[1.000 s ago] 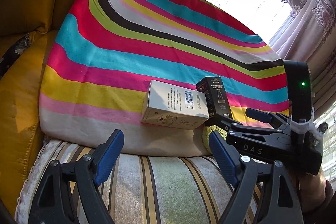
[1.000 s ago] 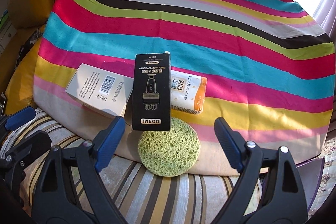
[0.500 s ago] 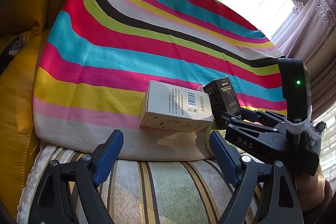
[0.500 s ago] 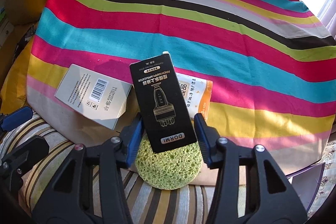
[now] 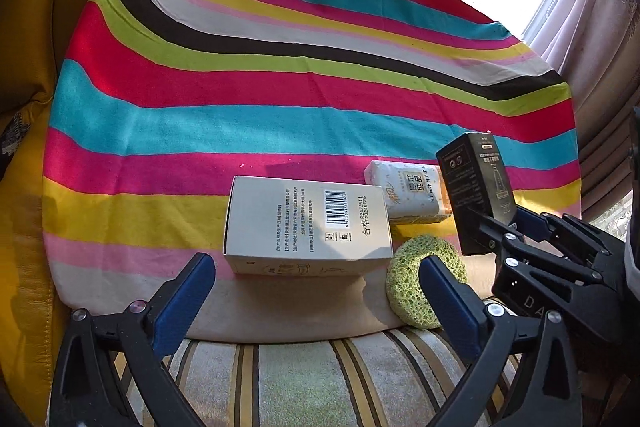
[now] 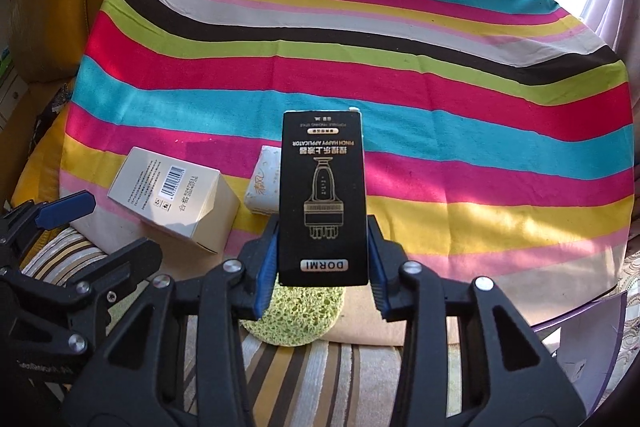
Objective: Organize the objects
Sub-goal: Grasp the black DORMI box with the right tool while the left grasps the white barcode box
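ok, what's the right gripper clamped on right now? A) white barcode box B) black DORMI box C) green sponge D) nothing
B: the right gripper has its blue pads pressed on both sides of the black DORMI box, held above the green sponge; the white barcode box lies untouched on the striped cloth.

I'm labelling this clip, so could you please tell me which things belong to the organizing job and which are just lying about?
In the job:
- black box, clamped in the right gripper
- white box, ahead of the open left gripper
- tissue pack
- green sponge

Just there:
- striped cloth
- yellow cushion
- curtain
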{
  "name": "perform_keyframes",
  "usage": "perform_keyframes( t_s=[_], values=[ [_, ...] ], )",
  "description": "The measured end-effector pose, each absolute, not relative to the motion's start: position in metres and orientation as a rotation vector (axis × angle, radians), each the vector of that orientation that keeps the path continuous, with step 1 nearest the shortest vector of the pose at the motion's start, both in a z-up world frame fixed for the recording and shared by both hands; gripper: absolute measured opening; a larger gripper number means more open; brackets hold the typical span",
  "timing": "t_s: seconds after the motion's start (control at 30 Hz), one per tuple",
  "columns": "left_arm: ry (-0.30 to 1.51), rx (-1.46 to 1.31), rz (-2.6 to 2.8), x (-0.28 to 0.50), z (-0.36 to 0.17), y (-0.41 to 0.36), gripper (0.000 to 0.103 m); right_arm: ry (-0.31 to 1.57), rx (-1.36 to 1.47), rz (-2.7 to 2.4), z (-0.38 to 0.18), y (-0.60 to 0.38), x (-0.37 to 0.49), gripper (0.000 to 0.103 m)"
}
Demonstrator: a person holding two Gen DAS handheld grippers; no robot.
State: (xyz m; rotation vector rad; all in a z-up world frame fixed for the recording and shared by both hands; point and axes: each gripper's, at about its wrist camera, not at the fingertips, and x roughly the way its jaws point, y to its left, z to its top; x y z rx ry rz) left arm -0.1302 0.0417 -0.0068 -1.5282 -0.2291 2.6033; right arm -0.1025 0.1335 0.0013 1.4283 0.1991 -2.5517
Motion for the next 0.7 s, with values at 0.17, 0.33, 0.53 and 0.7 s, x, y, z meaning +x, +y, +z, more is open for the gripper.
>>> perform_keyframes(
  t_s=[0.17, 0.33, 0.53, 0.7],
  values=[
    [-0.16, -1.568, 2.629, -0.142, -0.012, 0.049, 0.103, 0.19, 1.421, -2.6, 0.003, 0.15, -0.101, 0.043],
    [-0.133, -1.586, 2.65, -0.148, -0.015, 0.049, 0.103, 0.181, 1.418, -2.613, 0.002, 0.155, -0.101, 0.043],
    [-0.104, -1.595, 2.662, -0.15, -0.015, 0.048, 0.103, 0.169, 1.423, -2.602, 0.001, 0.157, -0.101, 0.043],
    [-0.04, -1.593, 2.647, -0.154, -0.016, 0.048, 0.103, 0.166, 1.428, -2.595, 0.0, 0.158, -0.102, 0.043]
  ],
)
